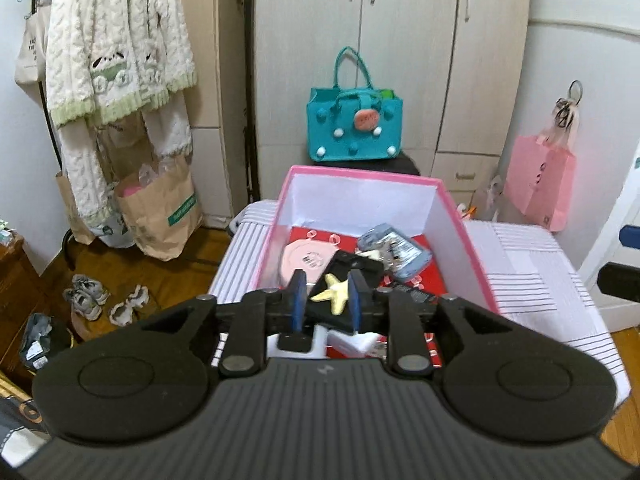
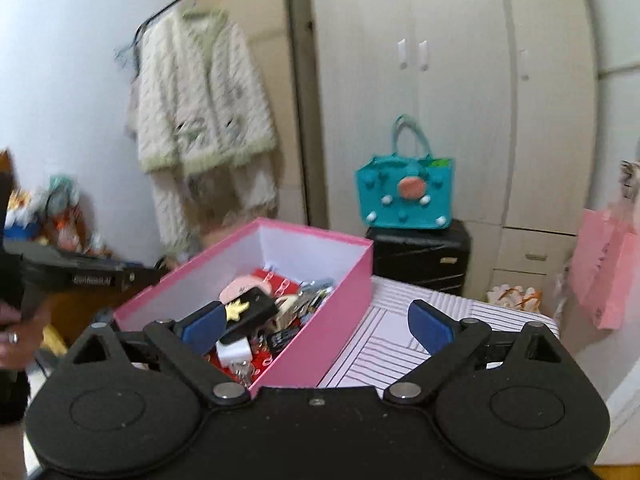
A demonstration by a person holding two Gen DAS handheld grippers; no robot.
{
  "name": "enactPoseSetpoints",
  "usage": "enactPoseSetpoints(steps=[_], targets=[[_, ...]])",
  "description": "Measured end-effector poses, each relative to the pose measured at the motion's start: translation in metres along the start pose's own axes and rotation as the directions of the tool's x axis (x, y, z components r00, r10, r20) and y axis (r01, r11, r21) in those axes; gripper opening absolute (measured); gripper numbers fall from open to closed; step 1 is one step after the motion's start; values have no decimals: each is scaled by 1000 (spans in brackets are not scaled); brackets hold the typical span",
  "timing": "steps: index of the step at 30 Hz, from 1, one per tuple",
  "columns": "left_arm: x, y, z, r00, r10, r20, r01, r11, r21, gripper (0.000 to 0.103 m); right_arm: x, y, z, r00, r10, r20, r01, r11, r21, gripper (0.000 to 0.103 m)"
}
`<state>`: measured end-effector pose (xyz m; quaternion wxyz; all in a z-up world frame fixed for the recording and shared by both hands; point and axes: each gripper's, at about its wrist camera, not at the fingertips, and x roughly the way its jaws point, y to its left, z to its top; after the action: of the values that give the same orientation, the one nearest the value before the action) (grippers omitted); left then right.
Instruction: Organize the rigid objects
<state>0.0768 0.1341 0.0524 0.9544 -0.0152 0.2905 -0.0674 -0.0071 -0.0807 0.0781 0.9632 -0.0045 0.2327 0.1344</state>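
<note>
Room: bedroom corner with one pale wardrobe point(image 1: 400, 60), wood floor, white walls.
Surface: one striped cloth-covered table point(image 1: 532, 268), bearing the box.
Box: one pink box point(image 1: 360, 174), open-topped, white inside, red lining on its floor; stood on the striped surface.
Box contents, counted: one black phone case with a yellow star point(image 1: 334, 294), one pink round disc point(image 1: 308, 258), one blue-grey packet point(image 1: 394, 250), one white charger plug point(image 2: 234, 354); further small items were too jumbled to count.
Left gripper point(image 1: 325, 302): one; jaws stood a little apart, hovering over the box, with the black case seen between the blue pads; no pad clearly pressed on it, so nothing was held.
Right gripper point(image 2: 316, 322): one; jaws spread wide, empty, above the near corner of the box and the striped cloth.
Hand point(image 2: 12, 340): one, at the left edge of the right wrist view, wearing one ring.
Teal bag point(image 1: 354, 126): one, upright on one black suitcase point(image 2: 420, 256) behind the table.
Pink bag point(image 1: 540, 186): one, hung at the right wall.
Knit cardigan point(image 1: 116, 40): at least two hung on the rack at left.
Paper bags point(image 1: 160, 216): at least two on the floor under the rack.
Shoes point(image 1: 86, 296): one pair of grey trainers, with one pale pair beside them.
</note>
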Motion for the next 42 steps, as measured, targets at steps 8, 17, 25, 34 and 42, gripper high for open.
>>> enactPoseSetpoints(steps=[8,17,25,34,42], targets=[[-24,-25,-17,995,-104,7,104,994,-24,32,-15,2,-12,986,-158,-55,160,986,38,99],[-43,-44,-41,994,-106,24,107,994,-25,43,-50,3,-34,950,-312,-13,312,947,76,99],[-50,-51,-60,996,-94,-3,94,995,-46,58,-66,2,-54,927,-370,-64,374,923,91,99],[-64,-64,-67,997,-75,32,75,997,-13,81,-69,1,-59,937,-339,-83,346,933,97,102],[-72,-61,-67,997,-26,76,26,1000,6,102,-75,-3,-57,912,-405,-65,411,900,147,103]])
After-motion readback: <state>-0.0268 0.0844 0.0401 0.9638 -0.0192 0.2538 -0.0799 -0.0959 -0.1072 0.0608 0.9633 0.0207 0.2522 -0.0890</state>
